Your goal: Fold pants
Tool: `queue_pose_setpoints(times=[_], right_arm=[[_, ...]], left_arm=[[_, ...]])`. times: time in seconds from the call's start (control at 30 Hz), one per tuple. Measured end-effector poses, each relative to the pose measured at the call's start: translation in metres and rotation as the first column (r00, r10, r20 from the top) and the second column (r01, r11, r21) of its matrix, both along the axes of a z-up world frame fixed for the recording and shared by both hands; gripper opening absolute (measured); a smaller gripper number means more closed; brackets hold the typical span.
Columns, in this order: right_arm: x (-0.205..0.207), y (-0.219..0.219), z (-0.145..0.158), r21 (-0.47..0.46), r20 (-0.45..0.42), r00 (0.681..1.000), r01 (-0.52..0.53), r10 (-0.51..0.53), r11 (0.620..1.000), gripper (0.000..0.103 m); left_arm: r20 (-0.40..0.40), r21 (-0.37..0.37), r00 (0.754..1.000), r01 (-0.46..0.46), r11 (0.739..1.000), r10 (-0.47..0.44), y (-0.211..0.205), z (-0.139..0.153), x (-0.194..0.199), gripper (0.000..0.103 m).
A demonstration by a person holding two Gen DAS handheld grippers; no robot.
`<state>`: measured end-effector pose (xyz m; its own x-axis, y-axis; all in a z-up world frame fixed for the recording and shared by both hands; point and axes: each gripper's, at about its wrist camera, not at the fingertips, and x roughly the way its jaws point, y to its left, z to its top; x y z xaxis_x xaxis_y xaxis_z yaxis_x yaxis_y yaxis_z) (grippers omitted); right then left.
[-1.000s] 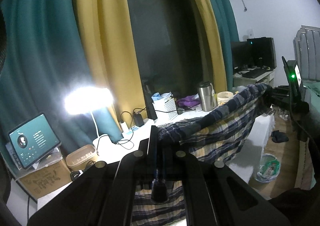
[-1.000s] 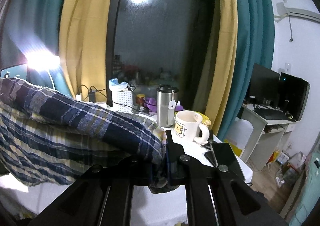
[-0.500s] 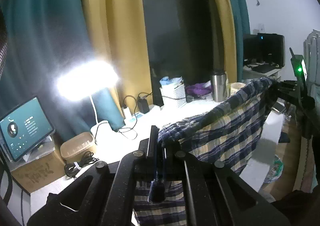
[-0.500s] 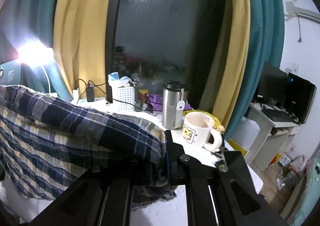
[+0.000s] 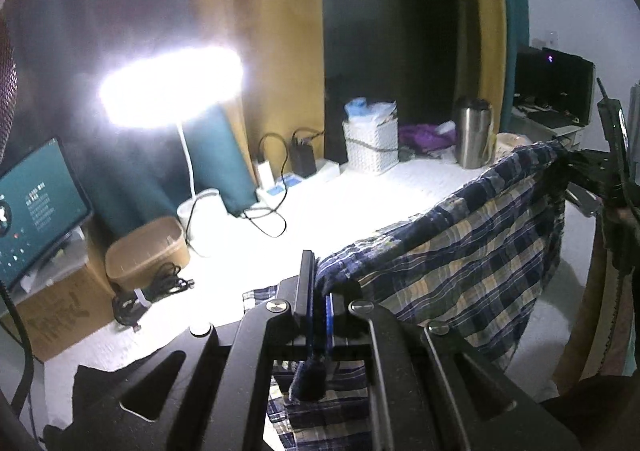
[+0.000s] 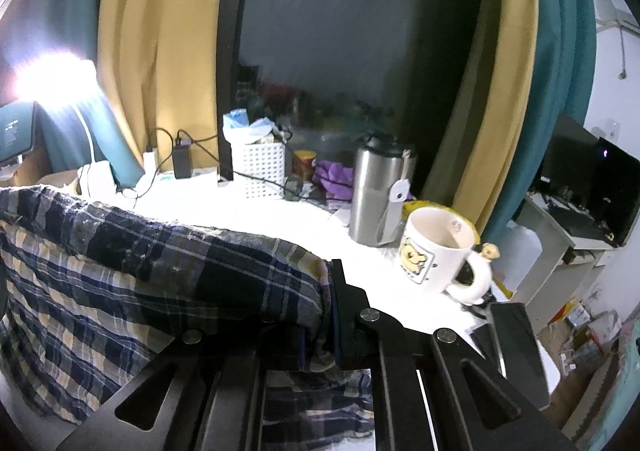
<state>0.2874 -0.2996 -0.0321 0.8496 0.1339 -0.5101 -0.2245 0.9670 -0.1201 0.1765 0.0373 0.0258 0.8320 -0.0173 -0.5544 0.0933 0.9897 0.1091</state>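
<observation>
The pants [image 5: 460,263] are dark blue and cream plaid. They hang stretched between my two grippers above the white table [image 5: 360,195]. My left gripper [image 5: 318,291] is shut on one end of their top edge. My right gripper [image 6: 326,291] is shut on the other end; in its view the pants [image 6: 140,259] spread to the left and sag down. In the left wrist view the right gripper [image 5: 600,179] shows at the far right, holding the cloth. The lower part of the pants drapes onto the table below both grippers.
At the table's back stand a lit lamp [image 5: 172,87], a white basket [image 5: 372,143], a steel tumbler [image 6: 380,195], a bear mug [image 6: 436,251], chargers with cables [image 5: 276,179] and a tan tub [image 5: 148,251]. A tablet [image 5: 36,207] is at left. A phone [image 6: 516,339] lies at right.
Both grippers have tilted down and come lower toward the table with the pants still held between them. More of the table top shows in both views.
</observation>
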Motion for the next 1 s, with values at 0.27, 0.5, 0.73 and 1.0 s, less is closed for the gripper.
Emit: queue_pose_setpoints(times=[0.27,0.5,0.73,1.0], right_arm=[[0.031,0.011,-0.015,-0.022,-0.055,0.998,-0.001,0.0,1.0,0.009],[0.056,0.029,-0.033,-0.047,-0.111,0.994,-0.021,0.015,0.999,0.009],[0.08,0.044,-0.05,-0.074,-0.161,0.987,-0.034,0.022,0.997,0.009],[0.102,0.053,-0.07,-0.11,-0.212,0.977,-0.02,-0.004,0.994,0.009]], left_arm=[[-0.067,0.003,0.997,-0.043,0.999,0.044,0.021,-0.024,0.031,0.007],[-0.132,0.0,0.989,-0.074,0.997,0.073,0.039,-0.05,0.055,0.007],[-0.173,0.007,0.981,-0.089,0.996,0.088,0.053,-0.07,0.077,0.008],[-0.247,-0.002,0.964,-0.099,0.995,0.095,0.071,-0.096,0.106,0.008]])
